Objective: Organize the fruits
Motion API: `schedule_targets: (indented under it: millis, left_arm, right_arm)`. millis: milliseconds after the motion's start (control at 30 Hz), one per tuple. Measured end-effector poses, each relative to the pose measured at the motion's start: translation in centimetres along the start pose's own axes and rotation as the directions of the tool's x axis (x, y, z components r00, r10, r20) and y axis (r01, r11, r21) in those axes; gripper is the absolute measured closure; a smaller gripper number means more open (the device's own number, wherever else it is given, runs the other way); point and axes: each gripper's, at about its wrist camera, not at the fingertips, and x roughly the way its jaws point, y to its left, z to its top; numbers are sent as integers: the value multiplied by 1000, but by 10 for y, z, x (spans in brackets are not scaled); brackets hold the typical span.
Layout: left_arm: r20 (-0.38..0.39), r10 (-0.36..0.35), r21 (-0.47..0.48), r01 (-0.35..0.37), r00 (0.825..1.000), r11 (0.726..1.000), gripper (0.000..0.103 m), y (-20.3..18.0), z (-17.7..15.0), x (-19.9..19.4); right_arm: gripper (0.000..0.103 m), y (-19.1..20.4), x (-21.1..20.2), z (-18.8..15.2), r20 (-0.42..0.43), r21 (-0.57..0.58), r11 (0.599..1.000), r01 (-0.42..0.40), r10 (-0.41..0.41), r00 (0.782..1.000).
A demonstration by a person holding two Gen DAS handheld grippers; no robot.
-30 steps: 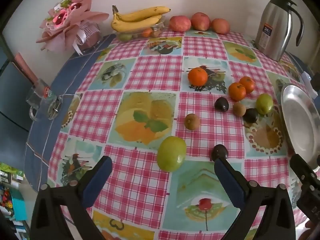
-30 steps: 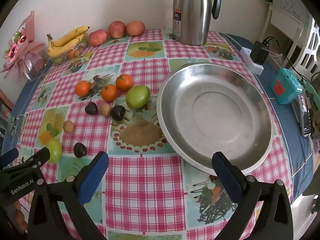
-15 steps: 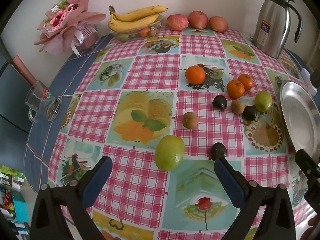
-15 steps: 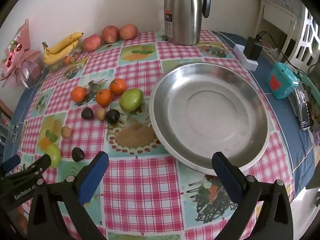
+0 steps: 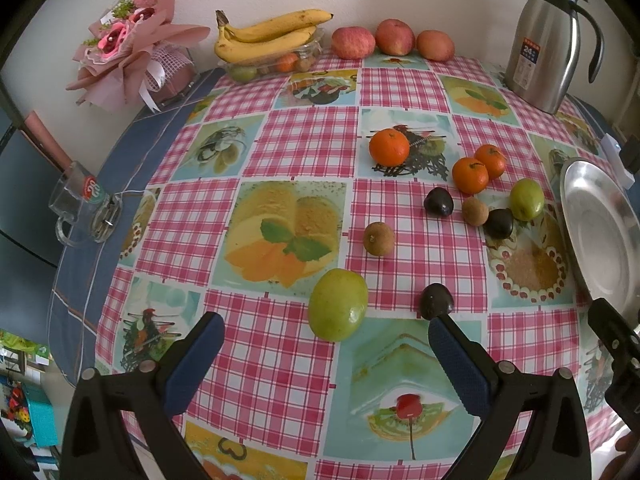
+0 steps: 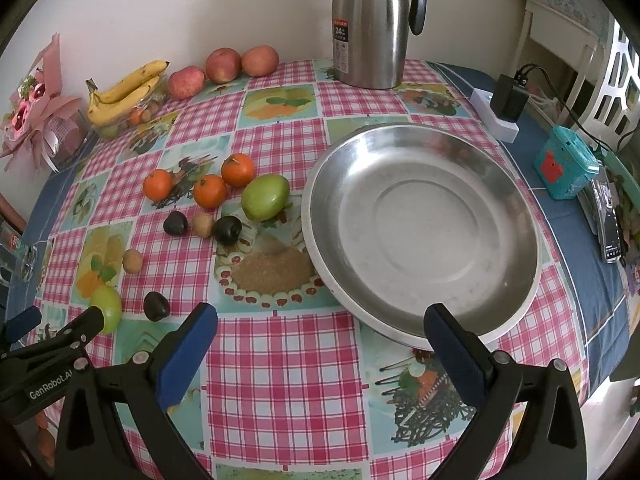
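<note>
Hovering over the checked surface [image 5: 304, 148], left hand-held gripper [image 5: 326, 334] spread wide, holding nothing | green fruit [image 5: 338, 304] lies between its fingers, dark plum [image 5: 437, 301] just beyond the right fingertip | right hand-held gripper [image 6: 320, 324] spread, holding nothing, near the steel plate [image 6: 420, 224] rim | tangerines [image 6: 210, 190] left of the plate

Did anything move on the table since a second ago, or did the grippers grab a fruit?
No fruit was grabbed or moved. Only the cameras shifted a little: the left gripper eased toward the near green fruit, and the right gripper drifted so the metal plate and jug slid leftward in its view. Both grippers stayed open and empty. The oranges, bananas and apples lie where they were.
</note>
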Motion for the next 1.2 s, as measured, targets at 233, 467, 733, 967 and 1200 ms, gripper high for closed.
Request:
schedule_targets:
  millis: [233,467,733,967,1200]
  left_arm:
    - [-1,1,1,-1,1000,1000,0,-1,-1,1]
    - [-2,1,2,-1,1000,1000,0,-1,-1,1]
    - [-2,3,15,-3,1000,1000,0,-5,0,1]
    - [-3,3,17,-2,1000,1000,0,-5,0,1]
    - [-4,2,25,-2,1000,1000,0,-6,0,1]
  right_arm:
    - [0,1,0,0,-1,-1,1000,0,0,1000]
    - [0,1,0,1,-2,-7,1000,-1,1,1000]
    - [0,1,0,0,-3,-8,1000,-1,1,1000]
    - [0,3,2,0,-6,-11,1000,-1,1,1000]
    - [0,3,2,0,-7,-12,1000,-2,2,1000]
